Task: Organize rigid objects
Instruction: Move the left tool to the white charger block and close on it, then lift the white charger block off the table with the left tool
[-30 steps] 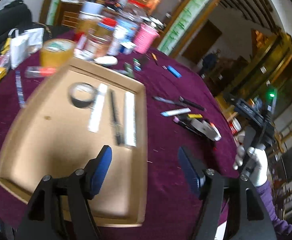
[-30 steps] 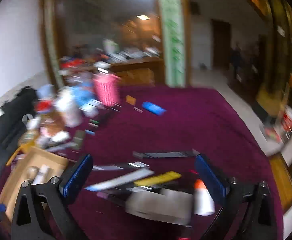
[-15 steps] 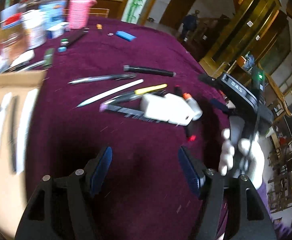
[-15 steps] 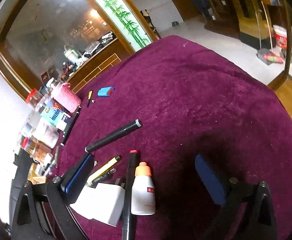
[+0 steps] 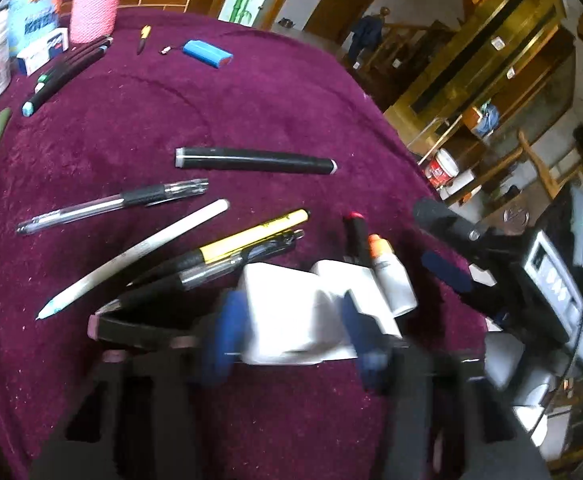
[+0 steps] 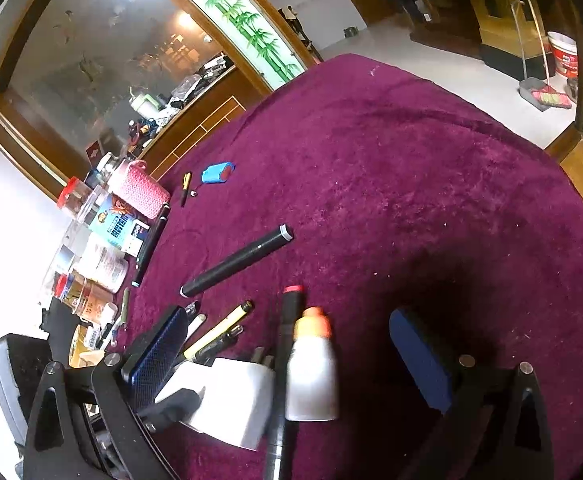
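1. My left claw [image 5: 291, 336] straddles the white plastic charger block [image 5: 291, 316]; its blue pads [image 5: 227, 332] stand at the block's two sides. Blur hides whether they press it, so I cannot tell the grip state.
2. My right claw [image 6: 287, 356] is spread wide and holds nothing. It hovers over the same cluster, with the small white bottle with the orange cap [image 6: 311, 368] between its fingers but untouched.
3. The block is boxy, smooth and hard, with metal prongs [image 6: 261, 356] at the end ahead of the right claw. I judge that flat sides suit a pad grip.
4. The bottle lies just right of the left claw, touching the block; a red-tipped black marker [image 5: 353, 236] lies beside it.
5. Ahead and left of the left claw, slim pens fan out on the purple velvet tablecloth [image 5: 251, 100]: a yellow-and-black pen [image 5: 251, 240], a white pen [image 5: 139, 260], a clear pen [image 5: 111, 204] and a black tube [image 5: 255, 162].
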Motion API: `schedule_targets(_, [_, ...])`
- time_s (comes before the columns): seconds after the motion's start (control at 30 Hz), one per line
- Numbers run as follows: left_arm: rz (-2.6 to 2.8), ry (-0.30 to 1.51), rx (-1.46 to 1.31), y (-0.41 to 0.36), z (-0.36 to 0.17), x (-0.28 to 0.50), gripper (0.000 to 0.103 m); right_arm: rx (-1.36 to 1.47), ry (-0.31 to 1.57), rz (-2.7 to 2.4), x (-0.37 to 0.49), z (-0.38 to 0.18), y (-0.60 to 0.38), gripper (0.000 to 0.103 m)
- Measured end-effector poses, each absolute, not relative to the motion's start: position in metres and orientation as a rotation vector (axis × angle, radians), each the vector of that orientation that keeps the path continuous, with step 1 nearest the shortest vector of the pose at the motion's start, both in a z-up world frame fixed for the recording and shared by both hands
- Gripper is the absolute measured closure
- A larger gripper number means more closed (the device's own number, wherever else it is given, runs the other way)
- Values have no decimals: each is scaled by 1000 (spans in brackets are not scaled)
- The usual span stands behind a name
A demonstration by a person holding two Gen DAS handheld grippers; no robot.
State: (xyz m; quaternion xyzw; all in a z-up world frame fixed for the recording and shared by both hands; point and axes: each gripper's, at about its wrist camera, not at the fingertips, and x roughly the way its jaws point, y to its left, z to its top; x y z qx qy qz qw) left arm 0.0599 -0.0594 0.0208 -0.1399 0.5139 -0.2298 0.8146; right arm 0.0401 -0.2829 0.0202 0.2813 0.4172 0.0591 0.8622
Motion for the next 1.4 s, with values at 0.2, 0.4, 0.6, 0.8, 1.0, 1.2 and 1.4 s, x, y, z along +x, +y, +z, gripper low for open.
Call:
schedule_targets(0.2, [-556, 1087, -289, -53, 31, 44, 93, 596, 912, 122, 44, 11, -281, 1])
schedule_targets(0.4, [-560, 1081, -343, -46, 33, 43, 87, 608, 907, 125, 43, 11, -283, 1])
schedule_targets(0.6, [-539, 1106, -350, -52, 24, 51, 50, 612, 898, 117, 42, 13, -285, 1])
schedule_targets(0.8, [-539, 1123, -248, -84, 18, 57, 50, 612, 898, 114, 41, 15, -287, 1])
schedule_targets(1.0, [-551, 1085, -271, -75, 30, 54, 103, 607, 906, 97, 41, 12, -288, 1])
schedule_targets(1.2, [-561, 1079, -274, -64, 34, 42, 103, 620, 892, 89, 39, 14, -292, 1])
schedule_targets(1.4, [-523, 1062, -281, -67, 31, 49, 68, 708, 840, 64, 31, 18, -315, 1])
